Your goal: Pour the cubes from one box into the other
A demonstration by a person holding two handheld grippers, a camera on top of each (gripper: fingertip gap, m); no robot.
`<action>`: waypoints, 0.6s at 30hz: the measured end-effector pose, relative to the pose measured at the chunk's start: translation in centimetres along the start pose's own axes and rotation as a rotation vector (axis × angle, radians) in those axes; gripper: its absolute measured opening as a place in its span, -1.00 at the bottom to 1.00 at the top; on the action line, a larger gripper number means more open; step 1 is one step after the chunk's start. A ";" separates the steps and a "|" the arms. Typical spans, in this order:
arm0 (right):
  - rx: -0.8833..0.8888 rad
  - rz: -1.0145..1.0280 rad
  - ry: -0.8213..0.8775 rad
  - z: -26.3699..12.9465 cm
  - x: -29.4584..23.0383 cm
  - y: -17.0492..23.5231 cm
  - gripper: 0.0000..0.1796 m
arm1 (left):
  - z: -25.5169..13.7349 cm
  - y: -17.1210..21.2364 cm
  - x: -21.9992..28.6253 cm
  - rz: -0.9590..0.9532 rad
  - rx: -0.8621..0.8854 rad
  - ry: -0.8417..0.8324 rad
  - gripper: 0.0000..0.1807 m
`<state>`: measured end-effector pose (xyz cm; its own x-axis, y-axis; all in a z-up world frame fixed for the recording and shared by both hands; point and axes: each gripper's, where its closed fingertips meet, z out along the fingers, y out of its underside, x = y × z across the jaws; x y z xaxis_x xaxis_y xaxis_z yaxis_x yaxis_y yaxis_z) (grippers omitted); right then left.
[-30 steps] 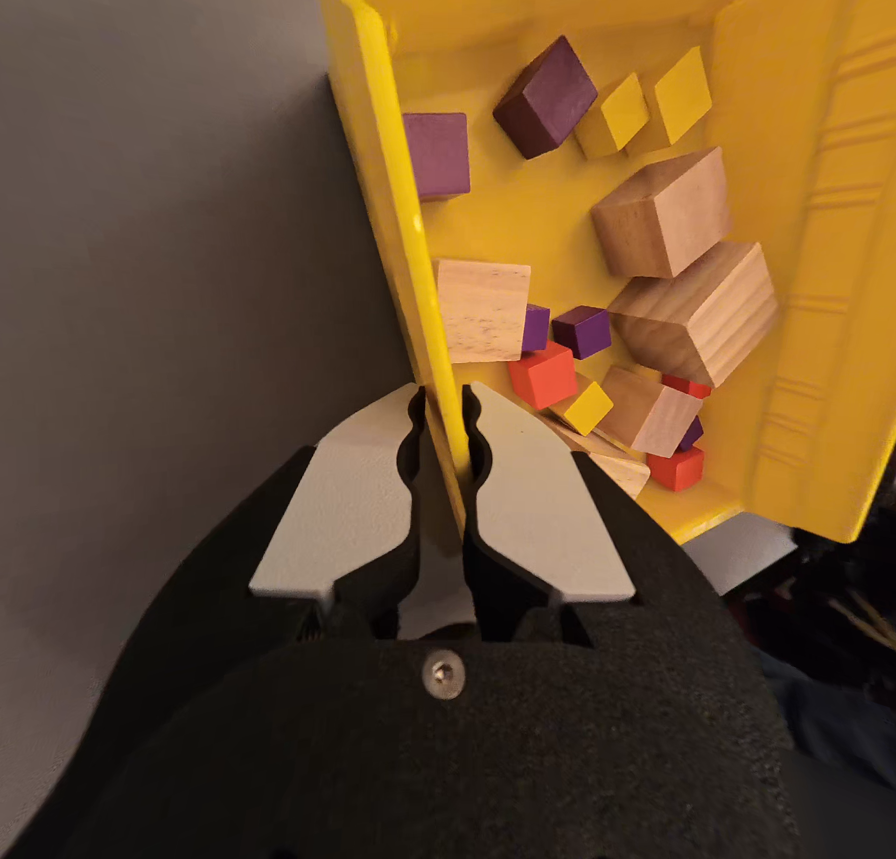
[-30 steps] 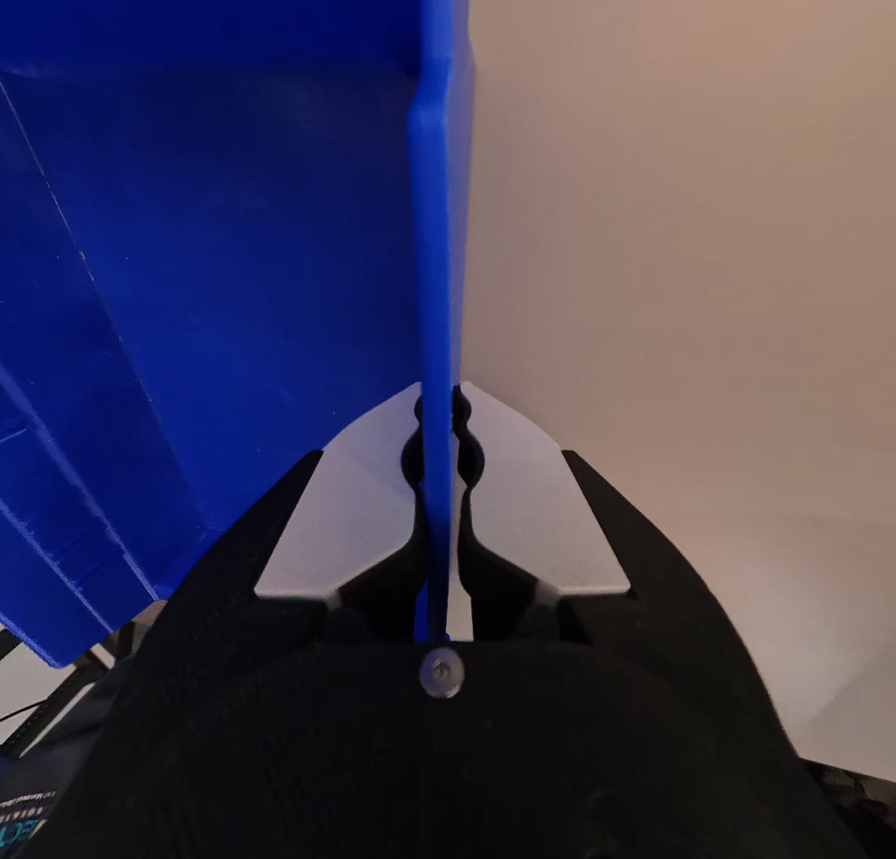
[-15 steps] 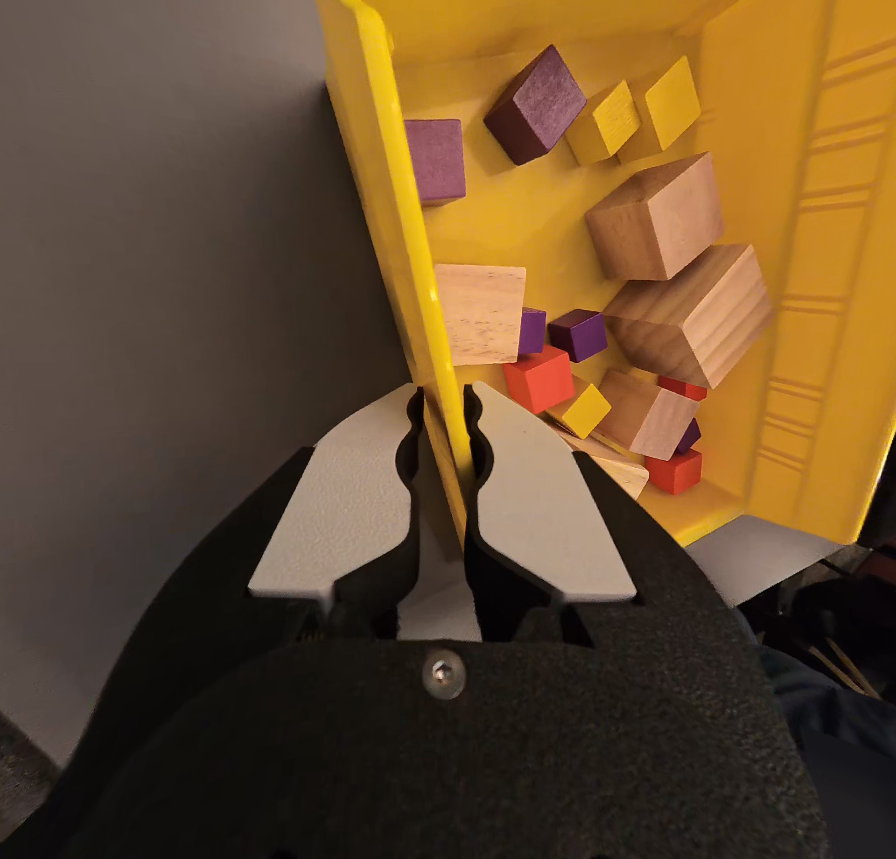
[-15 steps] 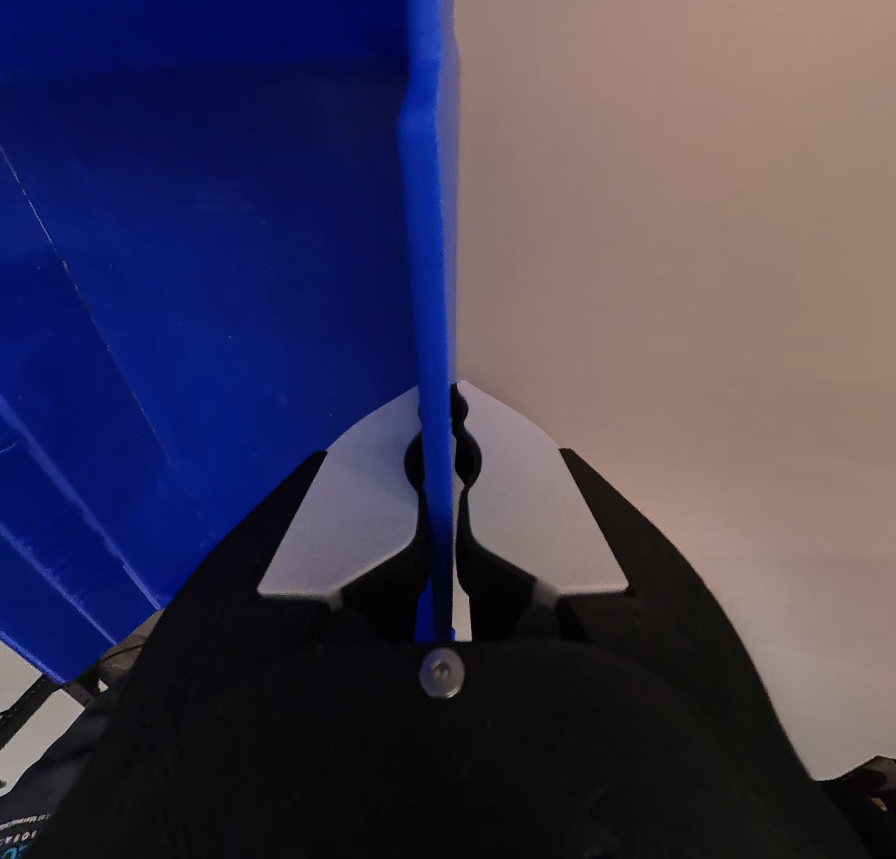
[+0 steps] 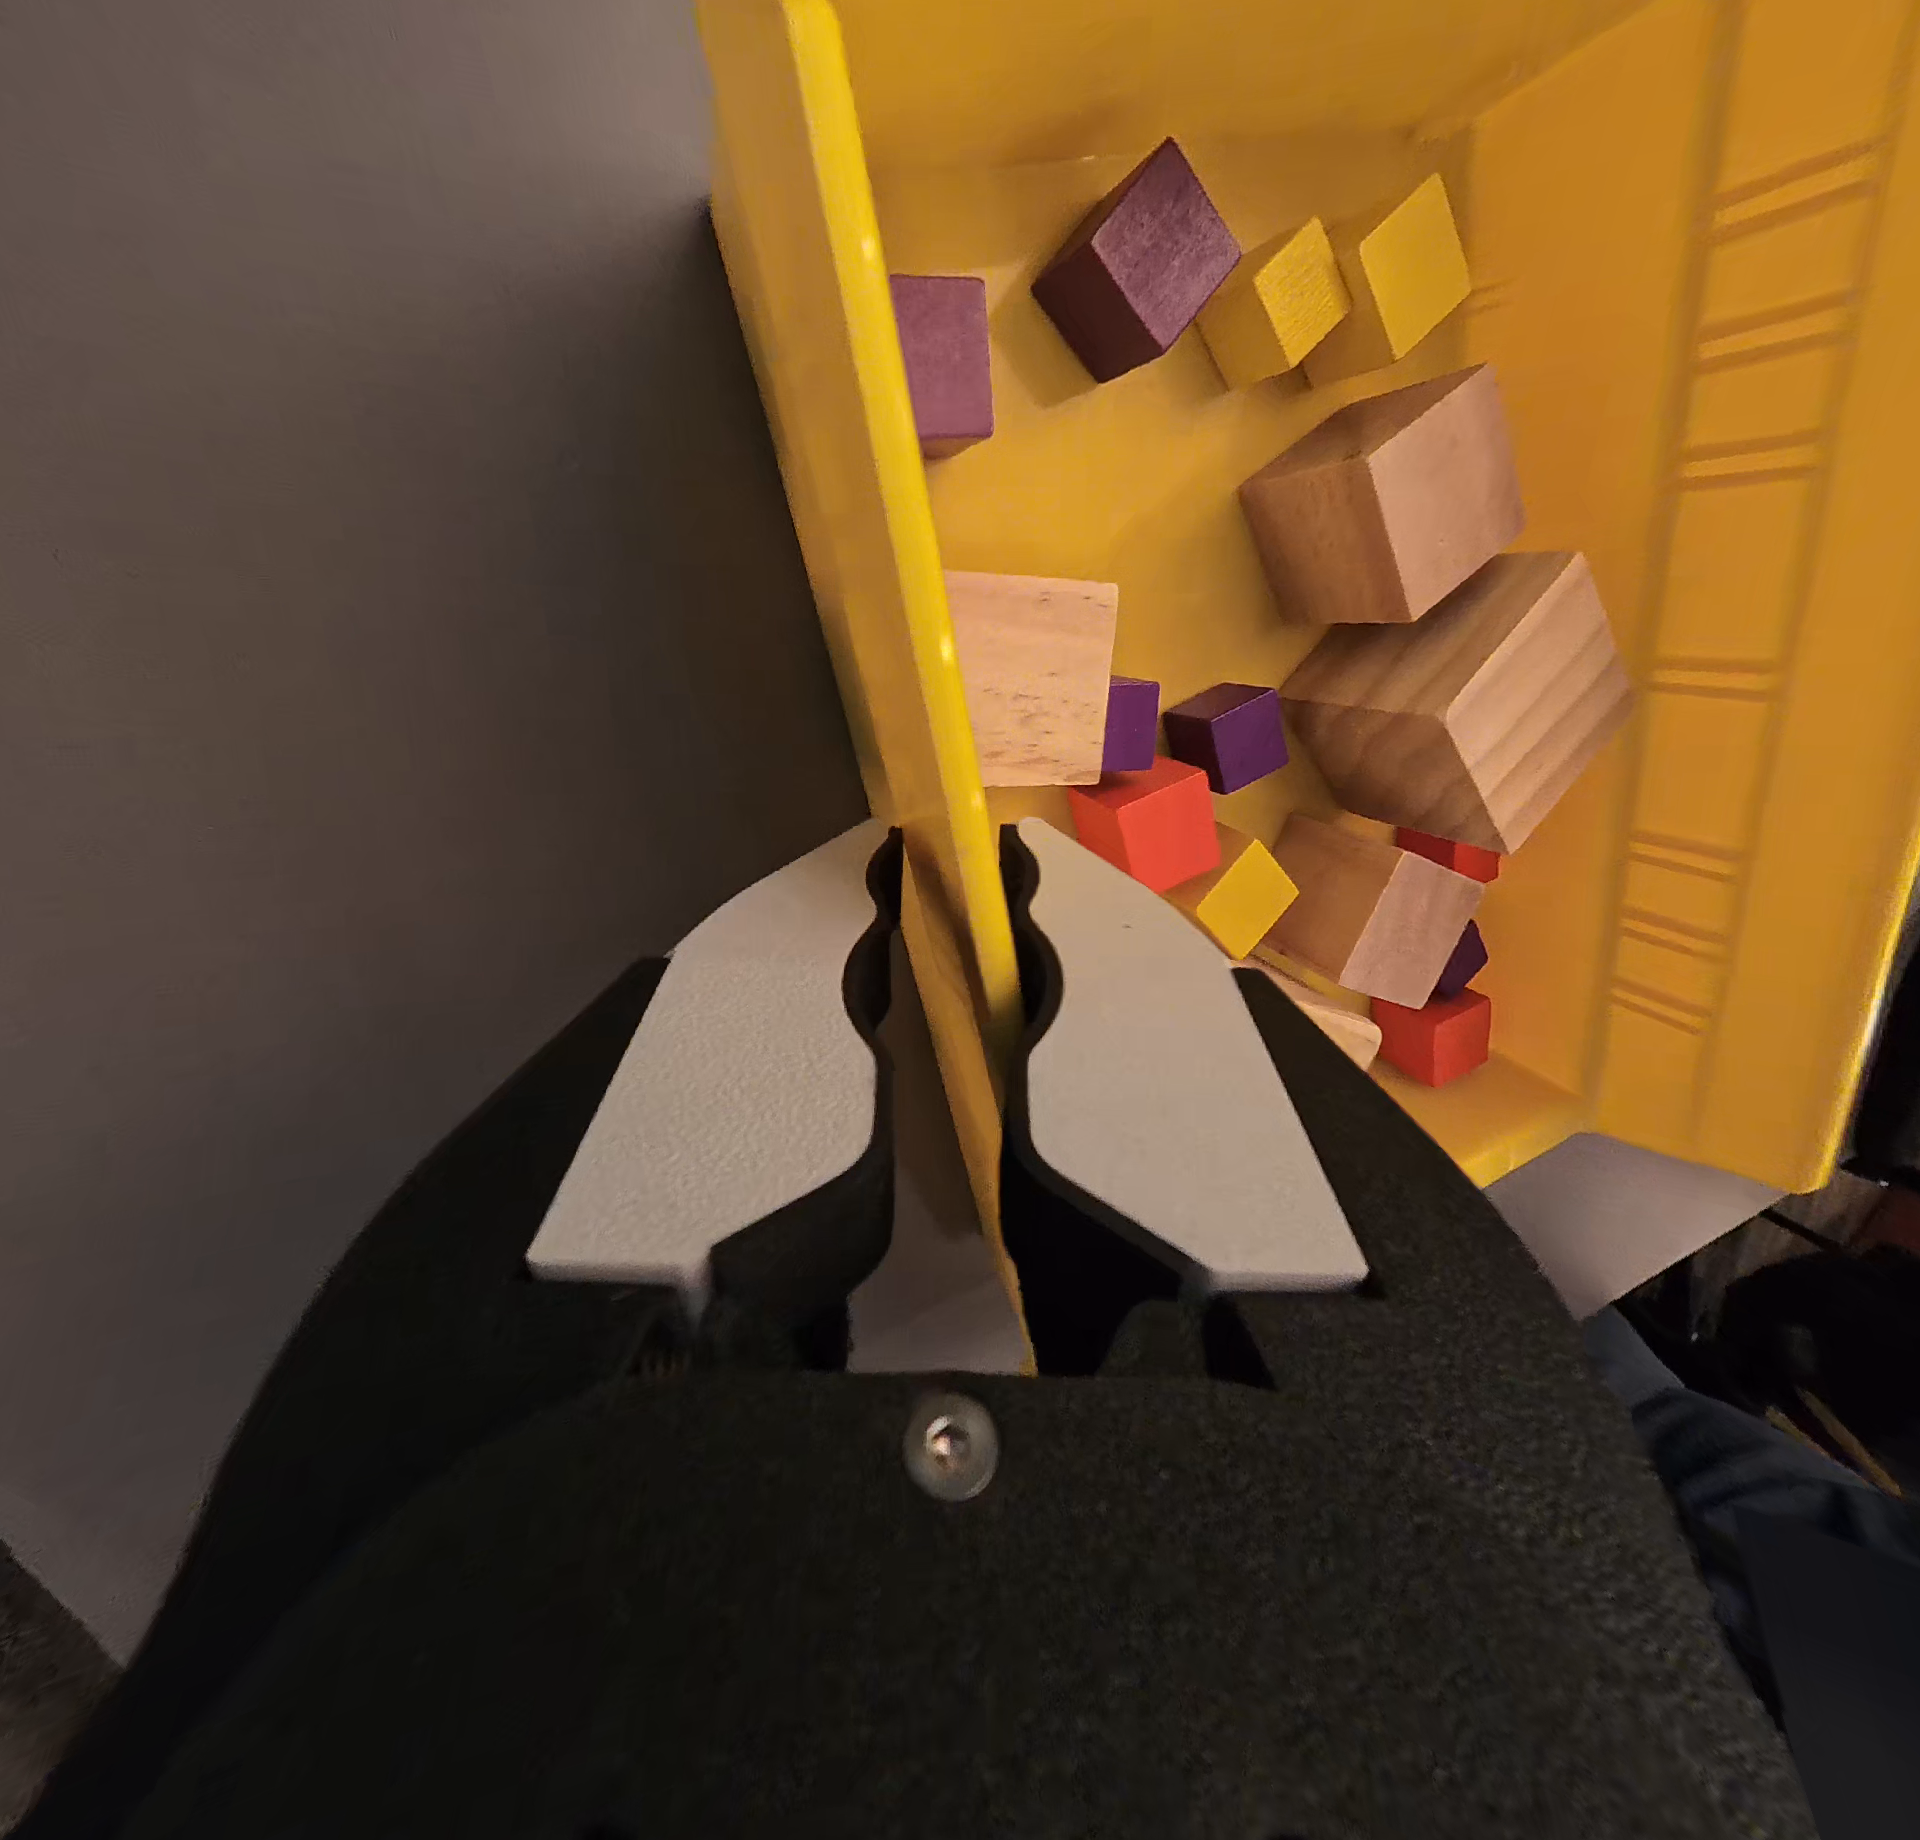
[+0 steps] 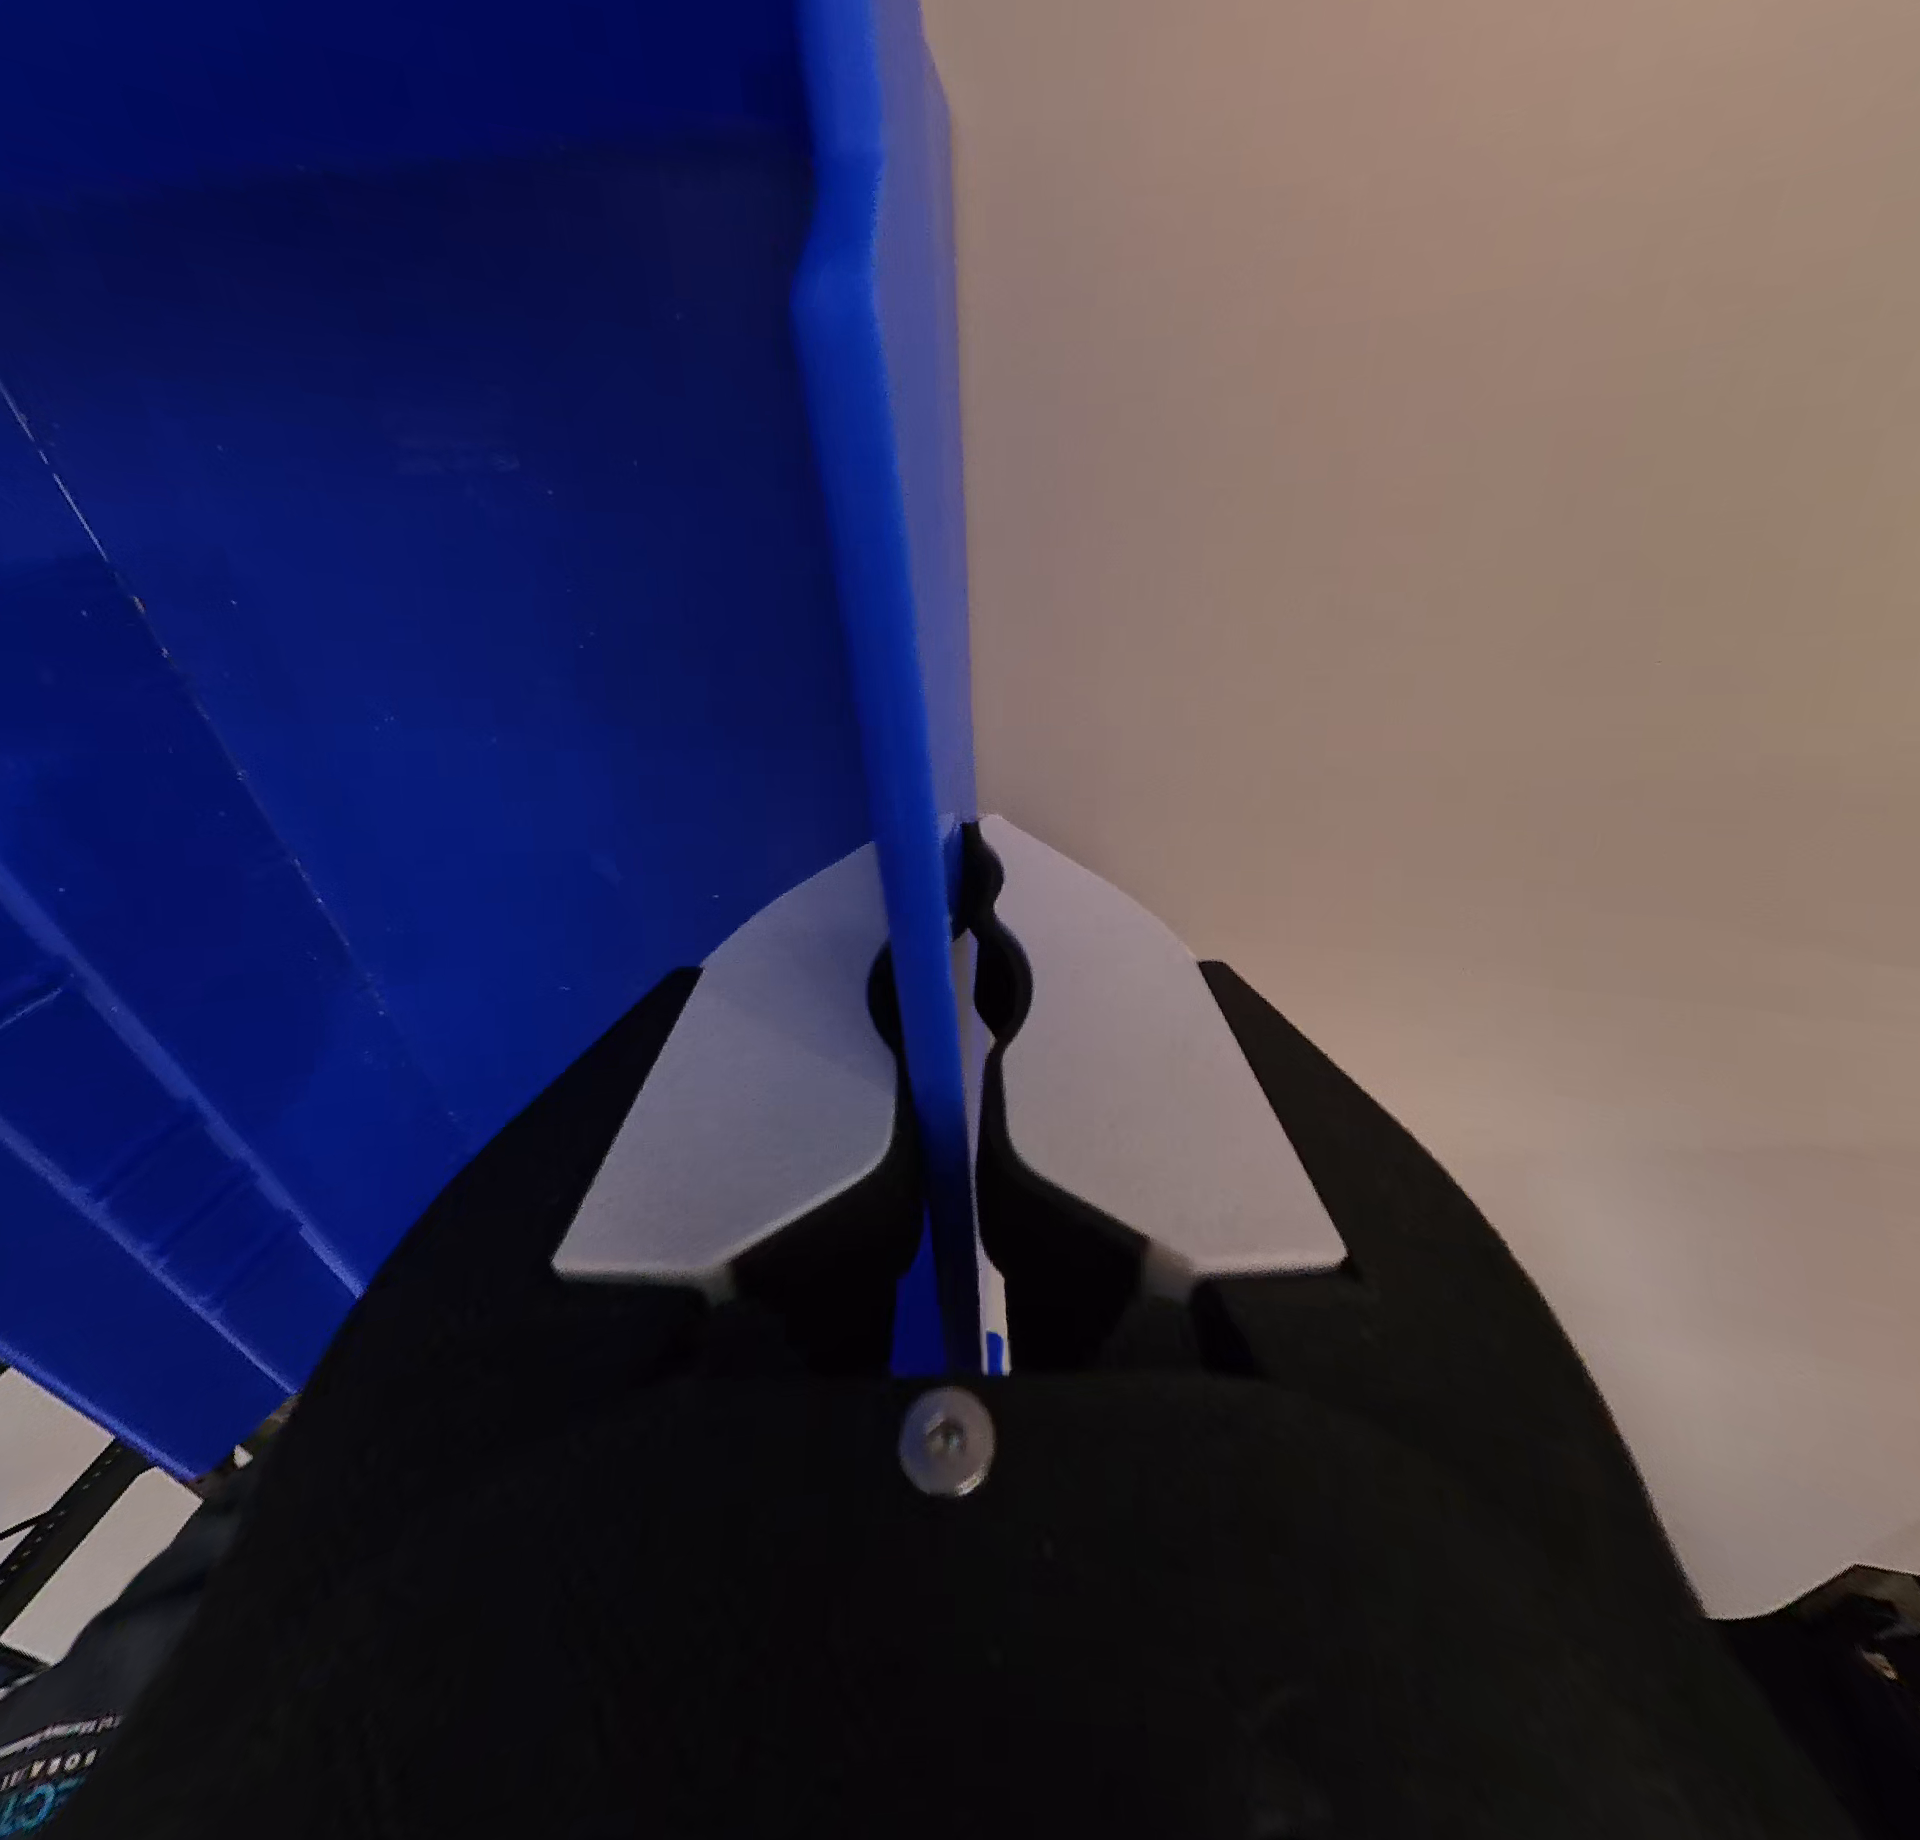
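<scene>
My left gripper (image 5: pixel 951 840) is shut on the left wall of a yellow box (image 5: pixel 1714 543). The box holds several cubes: plain wooden ones (image 5: pixel 1382 491), purple (image 5: pixel 1138 258), yellow (image 5: pixel 1413 278) and red (image 5: pixel 1143 829). The smaller cubes are heaped toward the near corner. My right gripper (image 6: pixel 940 845) is shut on the right wall of a blue box (image 6: pixel 468 647). The part of the blue box's inside that shows holds no cubes. Neither view shows the other box.
A pale table surface (image 6: pixel 1455 647) lies under and right of the blue box. A grey surface (image 5: pixel 364 543) lies left of the yellow box. Dark clutter (image 5: pixel 1818 1302) sits past the table edge at the lower right of the left wrist view.
The yellow box has shifted slightly in view, with the cubes staying in their heap. The blue box wall has tilted a little in the right gripper's hold.
</scene>
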<state>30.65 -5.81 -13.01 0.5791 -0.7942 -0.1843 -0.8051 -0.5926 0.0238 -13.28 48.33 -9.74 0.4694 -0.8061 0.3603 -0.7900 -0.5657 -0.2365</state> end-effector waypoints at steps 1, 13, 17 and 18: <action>0.000 -0.002 -0.001 0.0 -0.2 -0.1 -0.94 | 0.0 0.0 0.1 -0.017 0.001 0.012 -0.80; 0.222 -0.152 0.110 -4.6 -2.2 -2.7 -0.77 | -0.5 0.1 0.7 -0.106 0.074 0.111 -0.69; 0.601 -0.283 0.361 -13.5 -7.9 -4.1 -0.70 | -0.7 0.3 0.9 -0.085 0.072 0.080 -0.66; 0.712 -0.347 0.400 -15.6 -10.9 -4.1 -0.70 | -0.7 0.3 0.9 -0.079 0.068 0.063 -0.66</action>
<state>29.65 3.22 4.22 0.6996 -0.6516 0.2932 -0.3869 -0.6905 -0.6112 -13.39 47.55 -8.90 0.5013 -0.7474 0.4361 -0.7218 -0.6391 -0.2655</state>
